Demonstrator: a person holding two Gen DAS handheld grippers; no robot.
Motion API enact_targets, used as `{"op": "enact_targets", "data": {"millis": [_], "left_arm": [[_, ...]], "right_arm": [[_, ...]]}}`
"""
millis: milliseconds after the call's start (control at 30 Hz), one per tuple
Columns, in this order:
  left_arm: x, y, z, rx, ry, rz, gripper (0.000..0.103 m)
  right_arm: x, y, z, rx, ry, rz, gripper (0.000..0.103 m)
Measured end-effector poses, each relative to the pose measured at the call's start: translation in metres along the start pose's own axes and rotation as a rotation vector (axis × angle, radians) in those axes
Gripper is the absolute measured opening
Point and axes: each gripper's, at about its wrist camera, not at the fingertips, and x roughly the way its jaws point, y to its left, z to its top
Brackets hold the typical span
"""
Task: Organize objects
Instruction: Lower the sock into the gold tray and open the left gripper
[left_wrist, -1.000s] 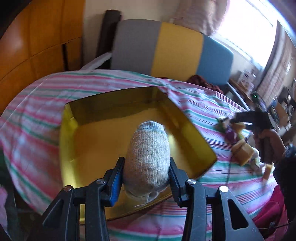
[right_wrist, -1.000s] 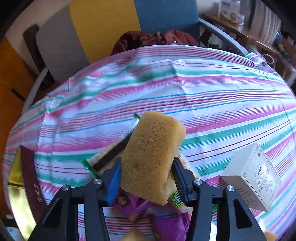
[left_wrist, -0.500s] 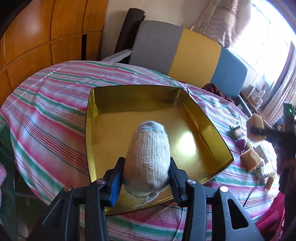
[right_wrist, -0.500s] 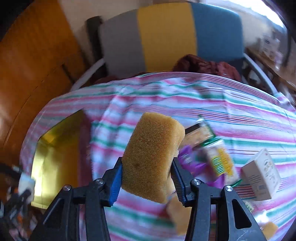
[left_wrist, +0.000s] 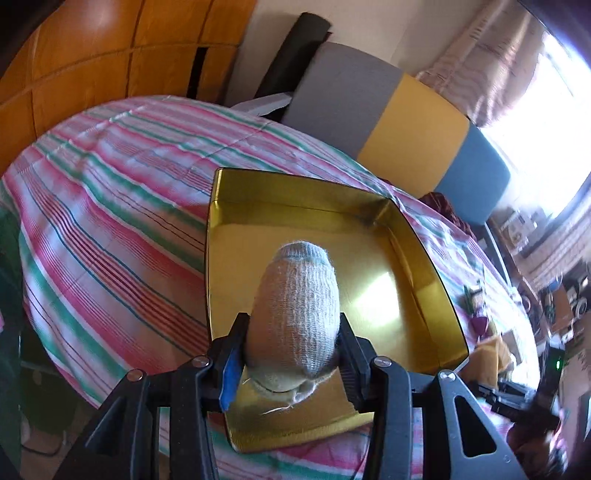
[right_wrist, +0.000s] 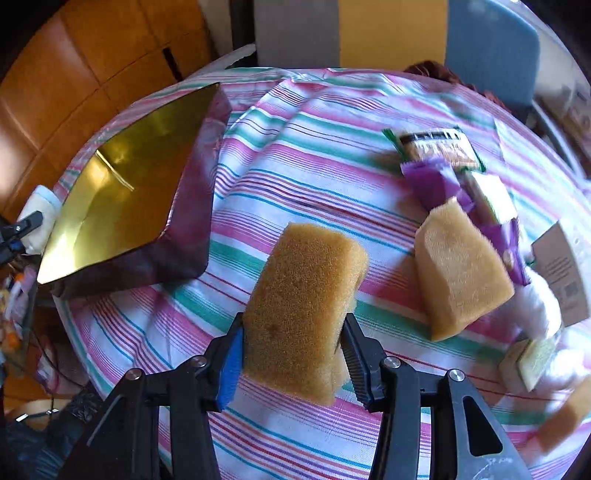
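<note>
Two grippers are loaded as I am working this rig from afar. My left gripper (left_wrist: 291, 354) is clamping a rolled grey sock (left_wrist: 297, 310), its jaws pressing in on both sides of the bundle, and I am holding it above the near part of the gold tray (left_wrist: 417, 251). I cannot tell whether the sock is touching the tray floor. The tray is sitting on the striped tablecloth (left_wrist: 110, 206), its shiny bottom catching a bright patch of light.

My right gripper (right_wrist: 293, 365) is squeezing a tan sponge (right_wrist: 306, 306) between its jaws, tilted with its top leaning to the right, and I am carrying it over the striped tablecloth (right_wrist: 295, 155). From this view the gold tray (right_wrist: 110, 192) is lying off to the left, with a dark maroon outer wall facing me, and my left gripper with its pale sock is peeking in at the tray's far left edge (right_wrist: 33, 218).

To the right of the held sponge, a second sponge (right_wrist: 461, 277) is resting on the cloth, just beside a purple packet (right_wrist: 436, 181) and a dark snack packet (right_wrist: 439, 146) behind it. A brown cardboard box (right_wrist: 565, 273) is lying near the right edge, next to something white that is too blurred to name. Beyond the table, a chair (left_wrist: 388, 110) with grey, yellow and blue panels is standing against the far side.
</note>
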Motion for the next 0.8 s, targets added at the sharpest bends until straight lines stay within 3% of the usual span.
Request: {"op": "enact_targets", "data": {"millis": [267, 567, 800], "left_arm": [[0.023, 0.000, 0.034, -0.001, -0.020, 0.089, 0.045], [0.089, 0.012, 0.076, -0.046, 0.056, 0.234, 0.045], [0.119, 0.009, 0.094, -0.019, 0.074, 0.322, 0.045]], "right_arm": [[0.002, -0.006, -0.003, 0.000, -0.018, 0.032, 0.050], [0.004, -0.005, -0.002, 0.008, -0.028, 0.050, 0.050], [0.006, -0.006, 0.000, 0.009, -0.030, 0.058, 0.050]]}}
